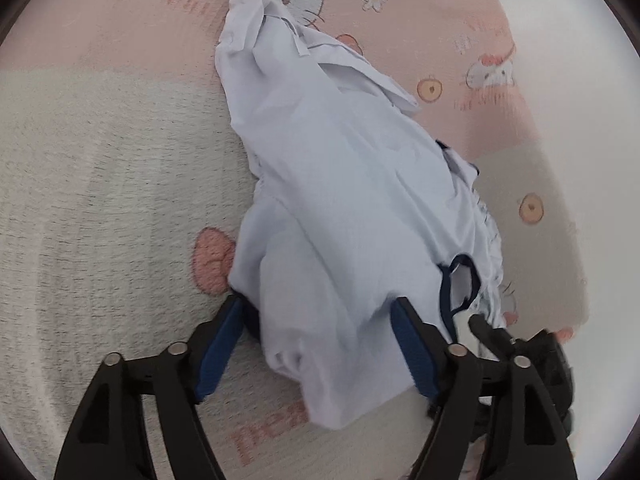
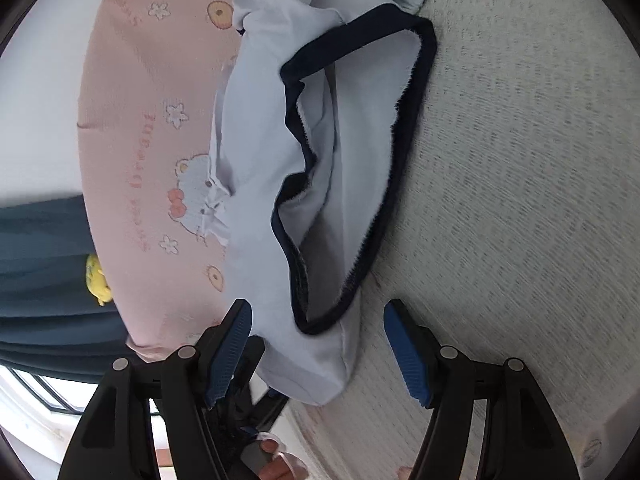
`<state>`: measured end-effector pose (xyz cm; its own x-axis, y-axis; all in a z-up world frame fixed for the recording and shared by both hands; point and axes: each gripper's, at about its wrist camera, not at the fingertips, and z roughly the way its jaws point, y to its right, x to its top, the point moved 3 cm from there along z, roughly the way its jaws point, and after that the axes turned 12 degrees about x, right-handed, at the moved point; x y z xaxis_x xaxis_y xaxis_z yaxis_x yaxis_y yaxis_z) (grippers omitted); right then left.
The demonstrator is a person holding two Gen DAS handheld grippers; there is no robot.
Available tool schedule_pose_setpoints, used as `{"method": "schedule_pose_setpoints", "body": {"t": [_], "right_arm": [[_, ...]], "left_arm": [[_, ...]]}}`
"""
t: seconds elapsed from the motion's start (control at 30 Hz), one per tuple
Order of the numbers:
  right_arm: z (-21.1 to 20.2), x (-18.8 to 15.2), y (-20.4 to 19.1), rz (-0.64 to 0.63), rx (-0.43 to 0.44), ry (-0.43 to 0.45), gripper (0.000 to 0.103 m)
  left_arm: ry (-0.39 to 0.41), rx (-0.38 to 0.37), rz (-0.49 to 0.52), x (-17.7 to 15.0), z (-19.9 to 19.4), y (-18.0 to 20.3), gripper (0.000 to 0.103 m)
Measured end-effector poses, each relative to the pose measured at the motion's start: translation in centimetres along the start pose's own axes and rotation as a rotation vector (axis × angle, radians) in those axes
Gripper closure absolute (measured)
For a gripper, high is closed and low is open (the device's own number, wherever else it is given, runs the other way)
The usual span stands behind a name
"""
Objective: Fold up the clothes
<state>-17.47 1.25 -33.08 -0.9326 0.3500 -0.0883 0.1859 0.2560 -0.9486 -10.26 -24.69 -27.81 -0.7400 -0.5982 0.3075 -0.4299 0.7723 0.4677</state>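
1. Two grippers work one pale blue garment (image 1: 344, 184), which lies bunched in a long crumpled strip across a pink-and-cream cartoon blanket (image 1: 100, 152). It is not folded flat; whether it is being spread out or gathered up, we cannot tell.
2. At the left, our left gripper (image 1: 316, 344) stands wide, its blue pads (image 1: 218, 352) either side of the near end of the garment. The cloth runs between the pads and away from us. We judge this straddle suits closing on a thick bunch of cloth, but nothing is pinched now.
3. Further right in the left wrist view, a dark navy trim loop (image 1: 460, 284) shows at the garment's edge, just beside the black tip of the other gripper.
4. Our right gripper (image 2: 318, 348) is also wide. The garment's corner and its navy-edged opening (image 2: 360, 160) lie between the pads, the left pad (image 2: 230, 356) touching or nearly touching the cloth, the right pad apart from it.
5. Far left in the right wrist view hangs a dark curtain (image 2: 40, 248); below, part of a hand (image 2: 276, 464) shows.
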Motion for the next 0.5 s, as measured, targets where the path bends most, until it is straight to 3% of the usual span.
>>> {"method": "schedule_pose_setpoints", "body": {"t": [0.13, 0.33, 0.47, 0.5], "right_arm": [[0.6, 0.6, -0.1, 0.001, 0.017, 0.014, 0.035], [1.8, 0.4, -1.2, -0.086, -0.035, 0.049, 0.035], [2.6, 0.1, -2.1, -0.147, -0.085, 0.083, 0.036], [2.8, 0.2, -2.2, -0.165, -0.109, 0.092, 0.039]], "left_arm": [[-0.009, -0.021, -0.032, 0.9, 0.4, 0.4, 0.022], [0.026, -0.002, -0.031, 0.7, 0.5, 0.5, 0.022], [0.053, 0.031, 0.004, 0.5, 0.6, 0.9, 0.044], [0.061, 0.048, 0.032, 0.5, 0.6, 1.2, 0.045]]}}
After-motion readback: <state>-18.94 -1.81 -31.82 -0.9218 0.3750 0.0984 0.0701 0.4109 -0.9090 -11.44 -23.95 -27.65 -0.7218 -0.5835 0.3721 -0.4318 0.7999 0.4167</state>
